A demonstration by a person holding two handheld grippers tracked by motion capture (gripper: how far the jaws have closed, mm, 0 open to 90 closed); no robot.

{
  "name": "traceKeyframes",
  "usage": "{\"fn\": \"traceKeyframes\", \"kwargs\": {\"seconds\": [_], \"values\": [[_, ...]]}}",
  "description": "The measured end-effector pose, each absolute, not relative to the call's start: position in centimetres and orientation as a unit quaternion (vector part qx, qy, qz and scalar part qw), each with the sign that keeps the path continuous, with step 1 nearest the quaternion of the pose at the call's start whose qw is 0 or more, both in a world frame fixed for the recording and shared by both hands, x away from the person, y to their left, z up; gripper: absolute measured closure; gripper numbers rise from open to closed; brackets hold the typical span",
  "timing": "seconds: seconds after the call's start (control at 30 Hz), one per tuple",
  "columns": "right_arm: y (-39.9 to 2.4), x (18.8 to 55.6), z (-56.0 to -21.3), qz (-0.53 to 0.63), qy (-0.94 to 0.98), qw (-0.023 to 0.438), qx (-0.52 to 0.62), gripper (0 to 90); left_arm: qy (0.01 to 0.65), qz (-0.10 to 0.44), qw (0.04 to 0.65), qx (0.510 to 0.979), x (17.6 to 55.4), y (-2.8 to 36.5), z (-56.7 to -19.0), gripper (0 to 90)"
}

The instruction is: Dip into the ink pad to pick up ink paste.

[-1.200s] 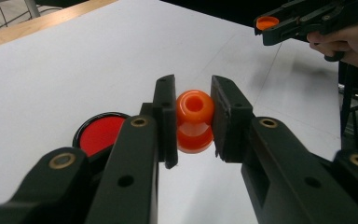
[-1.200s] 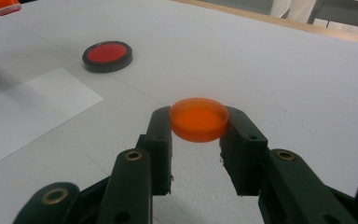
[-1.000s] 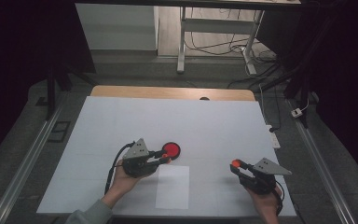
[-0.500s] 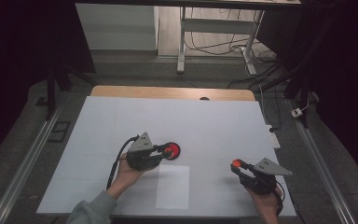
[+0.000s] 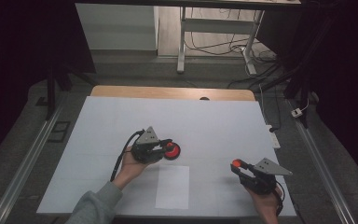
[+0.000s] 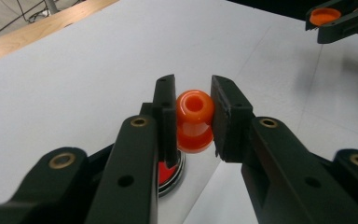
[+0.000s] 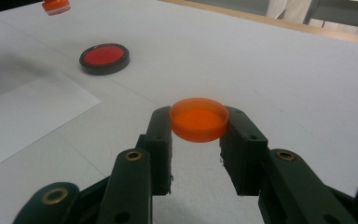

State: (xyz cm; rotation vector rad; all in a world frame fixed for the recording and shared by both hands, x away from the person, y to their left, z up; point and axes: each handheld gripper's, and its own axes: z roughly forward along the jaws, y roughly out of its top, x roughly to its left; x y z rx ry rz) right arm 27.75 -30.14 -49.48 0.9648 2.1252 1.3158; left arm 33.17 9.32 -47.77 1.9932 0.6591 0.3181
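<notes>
Left gripper (image 6: 189, 112) clamps the orange stamp (image 6: 194, 120) just above the red ink pad (image 5: 171, 150); right gripper (image 7: 197, 122) grips the cap (image 7: 199, 119). Inking looks underway; next, press on the paper (image 5: 173, 186).

A: Left gripper (image 6: 189, 119): black jaws, flat square pads, brass-coloured pivot rivets, small screw holes along each arm.

B: Right gripper (image 7: 199, 140) matches. Seen from above the white table (image 5: 223, 121): grey three-cornered plate on each, black cable trailing. Grey-green sleeve (image 5: 93, 205) on left arm.
</notes>
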Motion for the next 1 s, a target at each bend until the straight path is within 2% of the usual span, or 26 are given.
{"fn": "traceKeyframes", "kwargs": {"seconds": [1.0], "values": [[-29.7, 27.9, -49.6, 0.474, 0.78, 0.224, 0.342, 64.4, 0.282, 0.115, 0.46, 0.834, 35.2, 8.1, -50.5, 72.8]]}}
